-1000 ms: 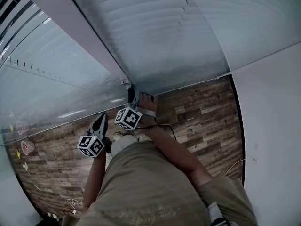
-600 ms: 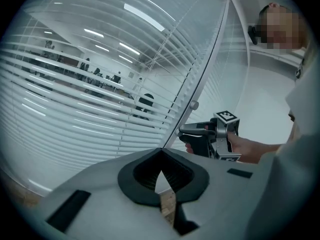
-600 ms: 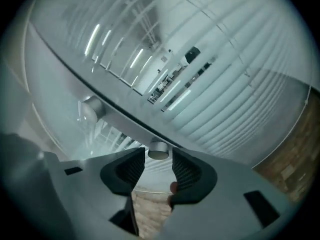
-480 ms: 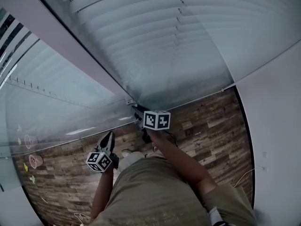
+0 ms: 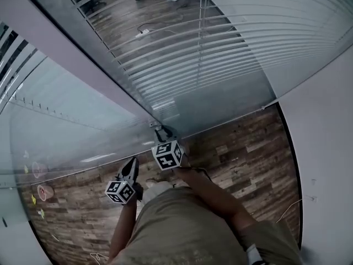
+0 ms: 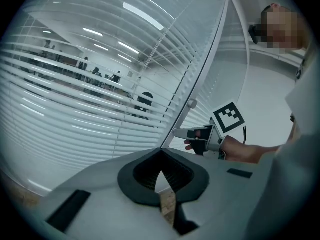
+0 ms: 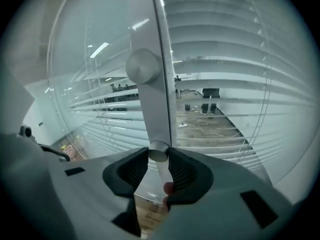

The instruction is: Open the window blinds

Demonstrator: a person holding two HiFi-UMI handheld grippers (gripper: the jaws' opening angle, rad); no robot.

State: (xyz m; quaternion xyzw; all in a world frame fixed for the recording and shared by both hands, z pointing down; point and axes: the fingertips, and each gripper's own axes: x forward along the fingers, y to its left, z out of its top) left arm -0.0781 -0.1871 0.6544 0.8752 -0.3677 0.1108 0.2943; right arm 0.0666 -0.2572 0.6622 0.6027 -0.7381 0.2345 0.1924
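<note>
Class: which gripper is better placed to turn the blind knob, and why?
Right. The right gripper holds the knob between its jaws, which have just eased open slightly. The left gripper hangs empty, jaws together, well away from it.

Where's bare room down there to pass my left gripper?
Bare wood floor between the blinds and the white wall; also left, below the glass pane. Crowded at the frame post, around the knob.

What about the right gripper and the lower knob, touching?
Touching. Right gripper view: the right gripper pinches that knob from both sides; its jaws have just been opening.
</note>
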